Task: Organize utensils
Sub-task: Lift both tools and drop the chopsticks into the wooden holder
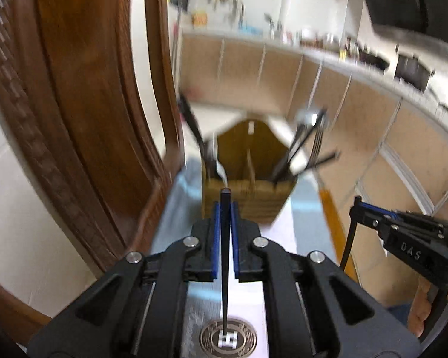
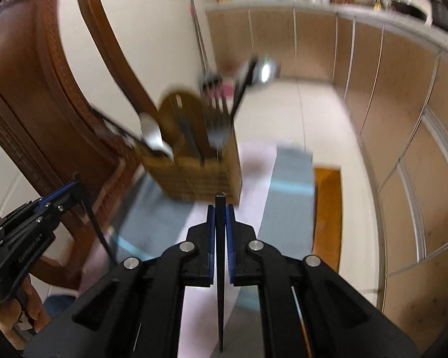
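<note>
- Gripping a slim black tapered chopstick [image 1: 225,238], the left gripper [image 1: 225,208] is seen in the left wrist view with its blue-padded fingers [image 1: 215,238] pressed against the stick on both sides; the stick's square end stands just past the fingertips and its thin end runs back toward the camera.
- A brown slatted wooden utensil holder [image 1: 248,191] is recorded ahead of that gripper, standing on a grey and white cloth-covered table [image 1: 286,229], with black-handled utensils [image 1: 295,149] leaning out of its right compartment and another dark handle [image 1: 194,125] out of its left.
- A carved brown wooden chair back [image 1: 83,104] is noted to the left of the table.
- The right gripper [image 1: 358,208] is seen at the right edge, a thin black stick hanging below its fingertips.
- In the right wrist view, the right gripper [image 2: 220,217] is found clamped on a second black tapered chopstick [image 2: 220,253], held the same way.
- The holder [image 2: 200,173] is recorded ahead and slightly left, containing a white spoon [image 2: 152,137], a metal fork [image 2: 218,122] and a black-handled spoon [image 2: 254,74]; detail is blurred.
- The left gripper [image 2: 74,185] is seen at lower left, borne by a person's hand [image 2: 18,307], with its chopstick [image 2: 98,232] slanting downward.
</note>
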